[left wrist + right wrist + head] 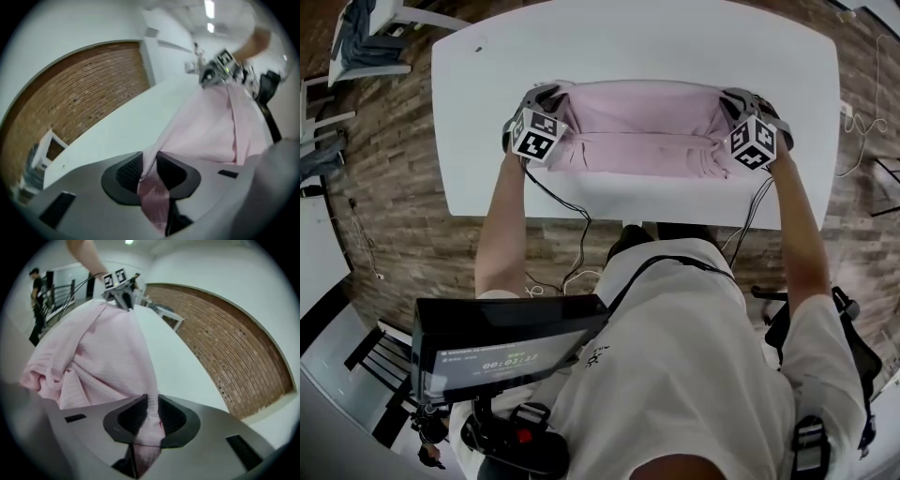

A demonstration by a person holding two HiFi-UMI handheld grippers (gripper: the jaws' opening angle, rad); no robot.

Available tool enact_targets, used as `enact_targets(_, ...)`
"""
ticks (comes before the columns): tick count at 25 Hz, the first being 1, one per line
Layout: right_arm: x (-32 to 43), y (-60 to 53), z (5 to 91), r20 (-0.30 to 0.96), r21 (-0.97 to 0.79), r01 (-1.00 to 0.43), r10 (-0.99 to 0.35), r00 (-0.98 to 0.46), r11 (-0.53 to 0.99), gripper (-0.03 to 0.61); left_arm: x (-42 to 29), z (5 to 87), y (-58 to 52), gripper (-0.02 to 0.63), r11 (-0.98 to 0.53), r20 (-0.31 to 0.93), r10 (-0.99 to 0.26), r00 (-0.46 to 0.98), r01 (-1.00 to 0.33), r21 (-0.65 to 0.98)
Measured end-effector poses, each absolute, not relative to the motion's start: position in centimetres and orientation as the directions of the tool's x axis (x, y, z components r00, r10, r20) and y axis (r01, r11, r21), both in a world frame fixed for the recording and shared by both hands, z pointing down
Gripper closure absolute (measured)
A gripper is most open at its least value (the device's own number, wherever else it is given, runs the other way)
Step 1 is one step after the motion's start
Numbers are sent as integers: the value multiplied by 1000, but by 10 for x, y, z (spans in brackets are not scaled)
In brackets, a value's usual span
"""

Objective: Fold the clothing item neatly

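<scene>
A pale pink garment lies folded over on the white table, stretched between my two grippers. My left gripper is shut on its left corner; in the left gripper view the cloth runs pinched between the dark pads. My right gripper is shut on the right corner, and the fabric bunches into its jaws and hangs in loose folds on the left. Each gripper view shows the other gripper at the far end of the cloth.
The table's near edge is close to my body, and cables hang below it. The floor has a brick pattern. White furniture stands at the far left. A person stands by a railing in the background.
</scene>
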State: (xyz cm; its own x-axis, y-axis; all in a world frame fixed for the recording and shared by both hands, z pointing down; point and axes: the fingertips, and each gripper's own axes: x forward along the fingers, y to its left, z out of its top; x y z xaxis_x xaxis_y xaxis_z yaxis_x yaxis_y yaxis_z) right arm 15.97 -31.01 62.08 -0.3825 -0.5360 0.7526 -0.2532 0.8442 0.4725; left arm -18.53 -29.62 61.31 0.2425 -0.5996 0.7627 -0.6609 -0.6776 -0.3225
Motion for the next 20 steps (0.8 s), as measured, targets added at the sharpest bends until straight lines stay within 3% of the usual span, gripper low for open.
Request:
enact_targets(3, 176, -322, 602, 703, 333, -498, -563, -434, 800, 400, -201, 578, -304, 475, -505, 660, -678, 324, -857, -97)
enact_targets(8, 192, -320, 558, 581, 223, -701, -670, -463, 678, 399, -255, 539, -306, 476, -274, 574, -790, 215, -962, -16)
enact_targets(9, 190, -313, 552, 561, 212, -715, -682, -469, 666, 444, -252, 535, -300, 476, -289, 576, -784, 230, -957, -11)
enact_targets(10, 186, -305, 550, 548, 184, -727, -683, -482, 661, 572, -242, 535, -292, 482, -328, 587, -764, 269, -945, 6)
enact_targets(12, 175, -289, 558, 556, 105, -734, -651, -516, 671, 575, -213, 544, -272, 607, -418, 632, -691, 352, -907, 48)
enact_targets(20, 182, -285, 618, 669, 103, -757, -608, -428, 646, 577, -169, 616, -259, 611, -420, 727, -588, 354, -902, 99)
